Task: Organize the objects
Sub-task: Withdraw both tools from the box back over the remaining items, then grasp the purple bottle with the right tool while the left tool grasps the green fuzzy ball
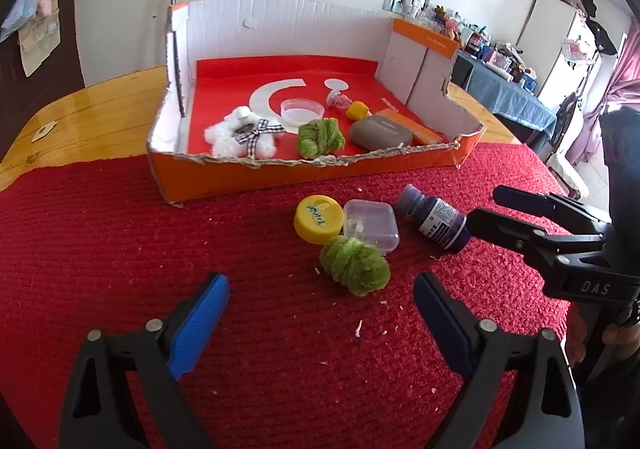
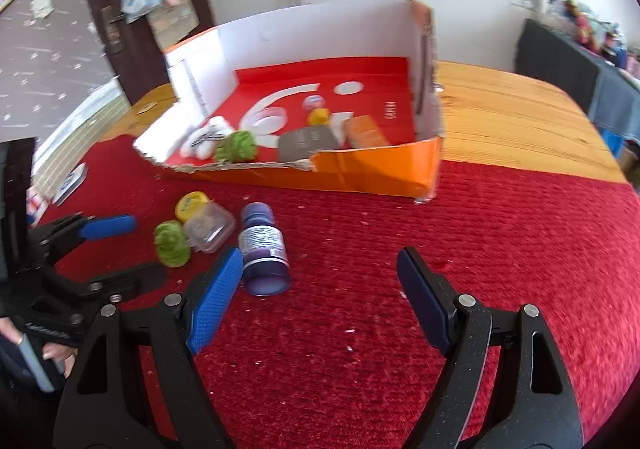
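Note:
On the red cloth lie a green fuzzy ball point(image 1: 355, 264) point(image 2: 172, 244), a yellow cap point(image 1: 319, 218) point(image 2: 191, 205), a clear small plastic box point(image 1: 371, 224) point(image 2: 209, 227) and a purple bottle point(image 1: 437, 222) point(image 2: 263, 251) on its side. Behind them stands an orange cardboard box point(image 1: 304, 179) point(image 2: 376, 169). My left gripper point(image 1: 320, 293) point(image 2: 132, 249) is open, just short of the green ball. My right gripper point(image 2: 320, 269) point(image 1: 482, 205) is open and empty; its left finger is beside the bottle's base.
The box holds a white plush bear point(image 1: 244, 133), another green ball point(image 1: 320, 137), a clear lid point(image 1: 302, 110), a yellow piece point(image 1: 358, 111), a grey case point(image 1: 380, 134) and an orange packet point(image 1: 416, 127). Bare wooden table point(image 2: 520, 117) lies beyond the cloth.

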`<state>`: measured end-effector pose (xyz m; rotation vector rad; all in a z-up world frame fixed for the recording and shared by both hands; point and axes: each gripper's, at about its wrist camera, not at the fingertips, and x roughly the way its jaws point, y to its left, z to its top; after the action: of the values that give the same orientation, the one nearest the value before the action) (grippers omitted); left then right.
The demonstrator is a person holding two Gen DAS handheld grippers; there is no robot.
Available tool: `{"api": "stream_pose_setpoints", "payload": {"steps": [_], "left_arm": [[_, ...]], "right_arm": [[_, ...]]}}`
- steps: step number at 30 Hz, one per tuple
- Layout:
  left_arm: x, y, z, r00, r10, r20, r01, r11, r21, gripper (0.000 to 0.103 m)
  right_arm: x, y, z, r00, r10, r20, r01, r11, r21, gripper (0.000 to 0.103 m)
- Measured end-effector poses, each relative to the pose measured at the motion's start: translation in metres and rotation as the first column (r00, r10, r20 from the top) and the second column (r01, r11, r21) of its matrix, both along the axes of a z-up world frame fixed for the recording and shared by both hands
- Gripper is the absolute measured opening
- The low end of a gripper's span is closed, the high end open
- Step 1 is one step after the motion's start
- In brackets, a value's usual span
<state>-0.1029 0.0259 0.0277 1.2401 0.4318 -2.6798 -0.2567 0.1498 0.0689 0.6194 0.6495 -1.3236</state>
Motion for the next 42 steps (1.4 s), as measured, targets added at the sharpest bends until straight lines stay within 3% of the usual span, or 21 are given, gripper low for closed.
{"api": "stream_pose_setpoints", "payload": {"steps": [8, 15, 20, 21, 22, 25, 30, 42], "left_arm": [[-0.008, 0.0, -0.002, 1.0, -0.014, 0.019, 0.014, 1.0, -0.002, 0.076], [-0.012, 0.002, -0.001, 0.999, -0.047, 0.016, 0.047, 0.999, 0.006, 0.061], [-0.013, 0.006, -0.001, 0.995, -0.094, 0.012, 0.094, 0.995, 0.028, 0.04], [-0.012, 0.007, -0.001, 0.995, -0.103, 0.009, 0.103, 0.994, 0.031, 0.036], [-0.012, 0.008, -0.001, 0.994, -0.109, 0.007, 0.109, 0.993, 0.034, 0.035], [-0.011, 0.009, 0.0, 0.993, -0.119, 0.002, 0.119, 0.992, 0.033, 0.034], [-0.007, 0.009, 0.006, 0.993, -0.119, -0.02, 0.119, 0.992, 0.029, 0.033], [0.011, 0.0, 0.028, 0.992, -0.086, -0.091, 0.086, 0.996, -0.003, 0.033]], "right_arm": [[0.019, -0.012, -0.01, 0.993, 0.114, -0.02, -0.113, 0.993, 0.037, 0.079], [0.027, -0.018, -0.015, 0.988, 0.142, -0.055, -0.14, 0.989, 0.041, 0.078], [0.031, -0.02, -0.018, 0.985, 0.159, -0.07, -0.156, 0.986, 0.051, 0.068], [0.033, -0.02, -0.02, 0.984, 0.163, -0.071, -0.16, 0.986, 0.056, 0.061], [0.034, -0.02, -0.022, 0.983, 0.169, -0.074, -0.165, 0.984, 0.061, 0.052], [0.039, -0.018, -0.024, 0.977, 0.174, -0.126, -0.169, 0.984, 0.054, 0.039], [0.041, -0.017, -0.023, 0.973, 0.19, -0.133, -0.185, 0.982, 0.049, 0.027], [0.045, -0.008, -0.003, 0.979, 0.184, -0.093, -0.186, 0.983, -0.011, 0.027]]}}
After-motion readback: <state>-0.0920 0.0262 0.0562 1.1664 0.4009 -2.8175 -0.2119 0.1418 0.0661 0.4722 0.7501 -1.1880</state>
